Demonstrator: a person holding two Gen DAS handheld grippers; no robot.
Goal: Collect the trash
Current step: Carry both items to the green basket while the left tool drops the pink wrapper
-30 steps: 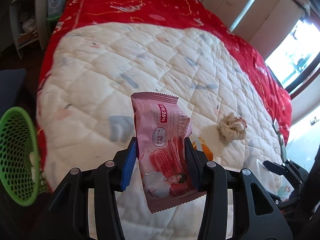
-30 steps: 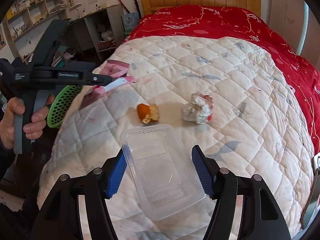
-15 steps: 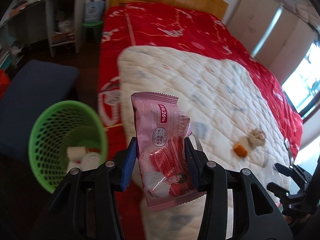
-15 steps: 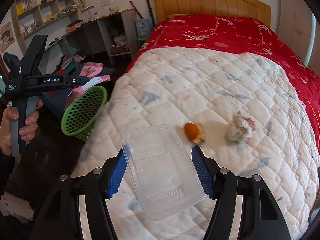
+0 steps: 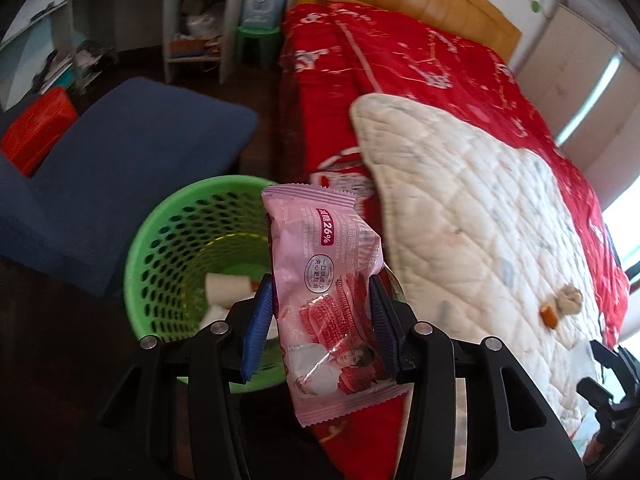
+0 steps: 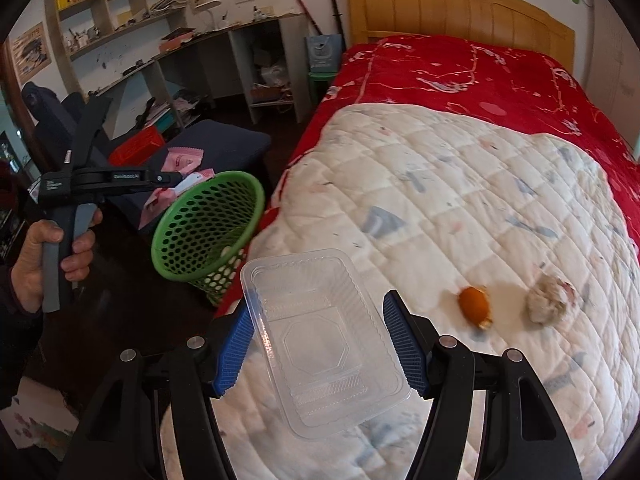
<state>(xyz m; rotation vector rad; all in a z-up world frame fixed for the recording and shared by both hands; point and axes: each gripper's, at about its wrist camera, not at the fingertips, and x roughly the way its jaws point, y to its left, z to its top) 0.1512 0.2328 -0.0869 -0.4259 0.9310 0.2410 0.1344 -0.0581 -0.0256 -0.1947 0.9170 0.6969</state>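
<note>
- The left hand-held gripper [image 5: 320, 320] pinches a pink snack wrapper [image 5: 326, 292] across its width, the wrapper standing upright between the blue pads; the right hand-held gripper [image 6: 322, 340] grips a clear plastic tray [image 6: 320, 340] by its two long sides
- The green basket [image 5: 160, 248] sits on the floor beside the bed [image 5: 460, 208]; in the left wrist view the wrapper hangs over the basket's right-hand rim rather than its middle, so the step in hand looks like the drop of the wrapper
- To do it well: carry the wrapper further over the open mouth before spreading the fingers, since a light, flat wrapper can flutter sideways and the bed edge is close; lower it toward the rim so the fall is short; spread the pads fully, as the film may cling to one of them
- White scraps [image 5: 224, 288] already lie in the basket's bottom, so there is room; no pressing down seems needed
- The tray should wait clear of the left gripper's path; being wide and stiff, it will probably want tipping end-first into the mouth
- An orange peel [image 6: 474, 304] and a crumpled paper ball [image 6: 548, 300] lie near each other on the white quilt [image 6: 440, 184], not yet collected
</note>
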